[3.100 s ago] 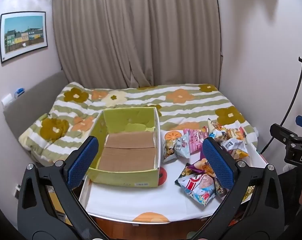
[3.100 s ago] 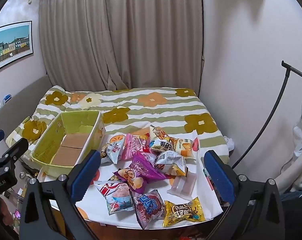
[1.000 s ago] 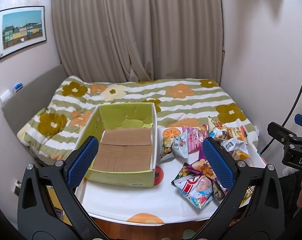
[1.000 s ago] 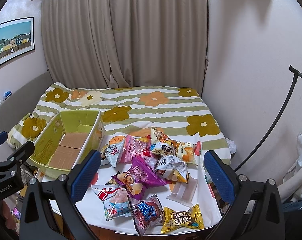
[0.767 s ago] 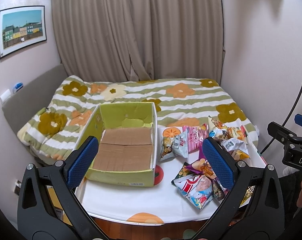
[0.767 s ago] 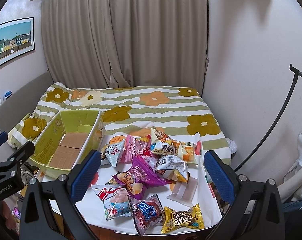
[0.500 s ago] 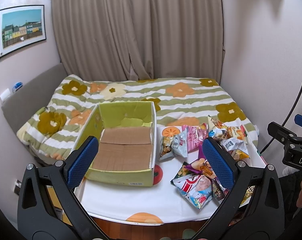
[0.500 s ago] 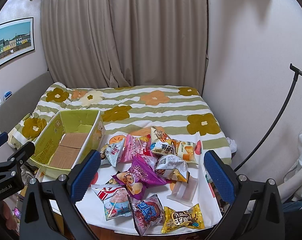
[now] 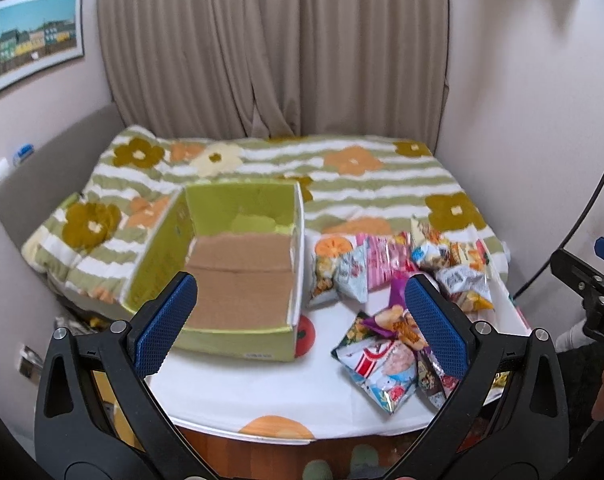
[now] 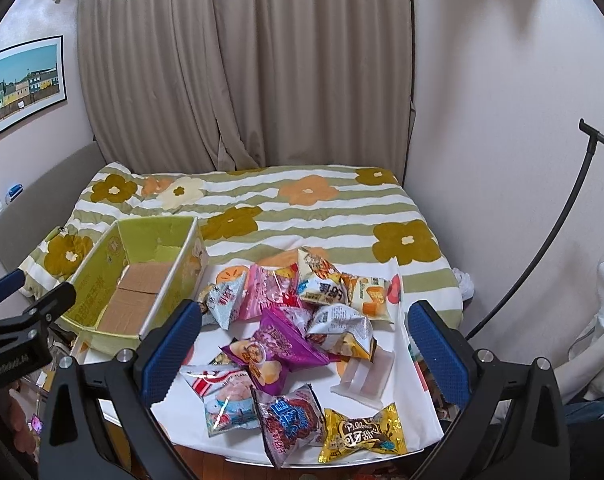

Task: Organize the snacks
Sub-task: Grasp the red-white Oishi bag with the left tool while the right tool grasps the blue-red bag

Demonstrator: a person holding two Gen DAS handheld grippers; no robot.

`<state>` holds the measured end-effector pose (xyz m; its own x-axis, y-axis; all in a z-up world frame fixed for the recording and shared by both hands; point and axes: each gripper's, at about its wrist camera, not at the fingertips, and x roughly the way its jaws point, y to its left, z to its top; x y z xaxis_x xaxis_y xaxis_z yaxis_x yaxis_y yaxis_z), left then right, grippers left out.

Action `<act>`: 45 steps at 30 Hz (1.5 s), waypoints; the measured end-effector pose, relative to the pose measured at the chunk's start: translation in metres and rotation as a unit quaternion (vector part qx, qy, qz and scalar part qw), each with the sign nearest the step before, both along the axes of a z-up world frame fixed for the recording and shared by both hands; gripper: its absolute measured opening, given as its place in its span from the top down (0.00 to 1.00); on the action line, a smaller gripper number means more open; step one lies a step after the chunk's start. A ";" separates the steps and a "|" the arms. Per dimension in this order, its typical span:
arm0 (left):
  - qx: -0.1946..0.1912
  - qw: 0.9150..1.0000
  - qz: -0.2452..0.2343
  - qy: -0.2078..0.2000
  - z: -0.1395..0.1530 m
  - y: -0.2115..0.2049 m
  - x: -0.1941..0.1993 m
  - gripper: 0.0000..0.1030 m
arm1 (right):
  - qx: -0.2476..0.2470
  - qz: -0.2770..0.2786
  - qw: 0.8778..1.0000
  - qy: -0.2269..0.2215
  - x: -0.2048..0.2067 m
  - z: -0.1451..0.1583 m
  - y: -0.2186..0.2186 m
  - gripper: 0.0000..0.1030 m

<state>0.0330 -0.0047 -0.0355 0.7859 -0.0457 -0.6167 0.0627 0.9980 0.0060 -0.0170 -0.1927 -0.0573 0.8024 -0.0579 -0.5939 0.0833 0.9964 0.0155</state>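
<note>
- The left hand-held gripper (image 9: 300,318) is hovering with its blue-padded fingers (image 9: 167,322) spread wide and gripping nothing, pointing over the near end of the green cardboard box (image 9: 230,264).
- The right hand-held gripper (image 10: 304,344) is likewise hanging wide open and empty, framing the pile of snack packets between its fingers.
- The box is sitting open on the left part of the white surface (image 9: 238,380), showing a bare brown cardboard floor inside.
- Just right of the box, a pale blue packet (image 10: 226,300) and a pink packet (image 10: 270,290) are lying beside each other.
- A purple chip bag (image 10: 280,346) is resting in the middle of the pile, touching a silver-white packet (image 10: 342,330).
- Nearer the front edge, a red-and-white packet (image 10: 226,396), a blue-and-red packet (image 10: 290,420), a clear wrapped item (image 10: 366,374) and a yellow Pillow candy packet (image 10: 362,436) are lying.
- A bed with a flowered striped cover (image 10: 302,208) is stretching behind the surface towards beige curtains (image 10: 246,64).
</note>
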 end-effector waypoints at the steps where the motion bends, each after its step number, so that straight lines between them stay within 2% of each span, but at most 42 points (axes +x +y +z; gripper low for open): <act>1: -0.004 1.000 -0.004 0.013 -0.009 -0.001 0.002 0.00 | 0.001 -0.001 1.000 0.006 0.001 -0.005 -0.002 0.00; 8: -0.037 0.993 -0.024 0.105 -0.064 -0.015 0.023 0.00 | 0.027 0.003 0.998 0.050 -0.004 -0.047 -0.026 0.00; 12: -0.052 0.987 -0.021 0.154 -0.099 -0.028 0.038 0.00 | 0.040 0.038 0.996 0.073 -0.003 -0.078 -0.031 0.00; 22: -0.106 0.968 -0.017 0.228 -0.172 -0.055 0.073 0.00 | 0.041 0.137 0.980 0.141 0.024 -0.141 -0.027 0.00; 28: -0.122 0.956 -0.009 0.266 -0.206 -0.065 0.085 0.00 | 0.037 0.184 0.966 0.180 0.035 -0.173 -0.022 0.00; 31: -0.141 0.949 -0.005 0.283 -0.220 -0.067 0.090 0.06 | 0.028 0.204 0.959 0.196 0.041 -0.187 -0.019 0.00; 34: -0.156 0.942 -0.013 0.297 -0.230 -0.071 0.093 0.16 | 0.015 0.229 0.950 0.212 0.048 -0.197 -0.014 0.00; 35: -0.166 0.939 -0.014 0.300 -0.232 -0.070 0.093 0.26 | 0.011 0.235 0.948 0.215 0.049 -0.200 -0.013 0.00; 37: -0.177 0.937 -0.014 0.302 -0.236 -0.069 0.094 0.33 | 0.006 0.251 0.942 0.223 0.053 -0.206 -0.011 0.00; 39: -0.173 0.938 -0.011 0.301 -0.237 -0.070 0.094 0.40 | -0.004 0.265 0.937 0.229 0.055 -0.212 -0.008 0.00; 45: -0.172 0.940 -0.003 0.296 -0.235 -0.069 0.089 0.44 | 0.005 0.290 0.925 0.246 0.061 -0.223 -0.003 0.00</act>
